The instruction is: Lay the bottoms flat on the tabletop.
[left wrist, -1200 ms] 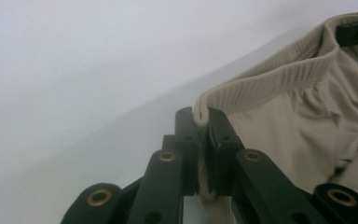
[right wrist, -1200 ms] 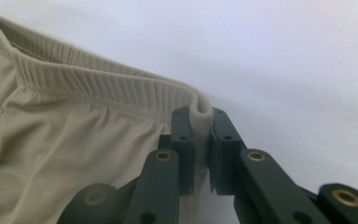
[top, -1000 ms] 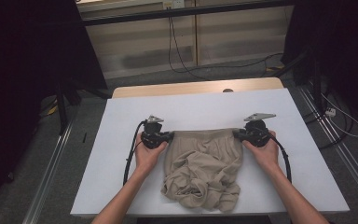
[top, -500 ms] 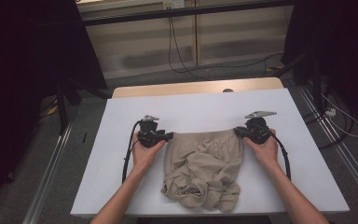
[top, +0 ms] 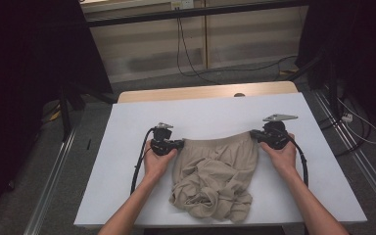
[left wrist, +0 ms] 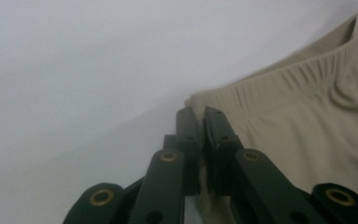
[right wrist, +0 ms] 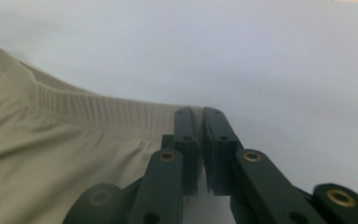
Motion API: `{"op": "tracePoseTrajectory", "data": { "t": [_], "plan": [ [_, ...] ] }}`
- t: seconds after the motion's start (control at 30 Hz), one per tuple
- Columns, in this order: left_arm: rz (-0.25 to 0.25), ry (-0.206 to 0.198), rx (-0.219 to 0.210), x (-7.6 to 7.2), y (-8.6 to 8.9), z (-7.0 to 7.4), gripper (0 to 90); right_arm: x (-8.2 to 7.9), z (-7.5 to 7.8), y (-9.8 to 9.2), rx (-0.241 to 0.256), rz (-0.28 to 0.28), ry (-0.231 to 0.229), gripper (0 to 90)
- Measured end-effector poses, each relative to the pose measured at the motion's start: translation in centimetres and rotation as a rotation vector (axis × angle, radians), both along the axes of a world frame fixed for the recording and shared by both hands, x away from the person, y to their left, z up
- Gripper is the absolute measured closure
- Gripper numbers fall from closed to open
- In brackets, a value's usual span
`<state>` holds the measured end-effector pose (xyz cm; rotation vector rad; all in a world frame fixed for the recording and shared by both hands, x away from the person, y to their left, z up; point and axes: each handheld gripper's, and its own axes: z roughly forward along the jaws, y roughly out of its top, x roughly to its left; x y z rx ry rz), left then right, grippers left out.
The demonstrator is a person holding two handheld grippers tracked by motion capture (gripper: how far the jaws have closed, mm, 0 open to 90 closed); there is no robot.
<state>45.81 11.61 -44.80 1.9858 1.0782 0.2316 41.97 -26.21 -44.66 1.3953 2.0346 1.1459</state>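
1. Left gripper [top: 180, 144]: now farther to the left and slightly farther from the person than one second ago, its jaws clamped on the left corner of the waistband [top: 218, 142].
2. Right gripper [top: 252, 136]: now slightly farther from the person, clamped on the right corner.
3. Garment [top: 214, 177]: its top edge has been drawn wider and tauter between the two grippers, and its far edge lies a little farther up the table [top: 127, 196].
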Motion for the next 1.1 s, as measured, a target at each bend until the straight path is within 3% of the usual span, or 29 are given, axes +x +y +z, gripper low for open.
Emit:
{"op": "tracePoseTrajectory", "data": {
  "t": [0.2,0.33,0.37,0.4,0.53,0.7,0.83,0.93,1.0,1.1],
  "plan": [
    [0.038,-0.123,-0.116,-0.6,2.0,3.9,86.4,-0.6,3.0,0.0,0.090,0.026,-0.108,85.4],
    [0.049,-0.211,-0.123,-0.9,2.9,6.6,86.4,-0.7,5.1,0.6,0.122,0.046,-0.184,85.6],
    [0.048,-0.224,-0.123,-1.0,3.1,7.1,86.4,-0.8,6.4,0.9,0.131,0.061,-0.221,85.6],
    [0.048,-0.241,-0.132,-1.0,3.4,7.7,86.4,-0.8,6.4,0.9,0.131,0.061,-0.221,85.6],
    [0.046,-0.303,-0.175,-1.2,4.3,10.6,86.4,-1.0,9.4,1.2,0.159,0.078,-0.289,85.6],
    [0.041,-0.386,-0.198,-1.7,4.8,14.2,86.4,-1.1,13.9,1.5,0.166,0.085,-0.374,85.7],
    [0.048,-0.460,-0.240,-2.2,5.4,18.0,86.4,-1.3,17.9,1.7,0.177,0.104,-0.444,85.7],
    [0.036,-0.519,-0.228,-2.7,5.5,20.4,86.4,-1.5,20.3,2.0,0.172,0.108,-0.489,85.8],
    [0.038,-0.521,-0.236,-2.5,5.5,20.6,86.4,-1.4,21.1,2.0,0.174,0.107,-0.508,85.7],
    [0.038,-0.489,-0.207,-1.7,5.3,19.3,86.4,-0.7,20.2,2.1,0.160,0.098,-0.487,85.7]
  ]
}}
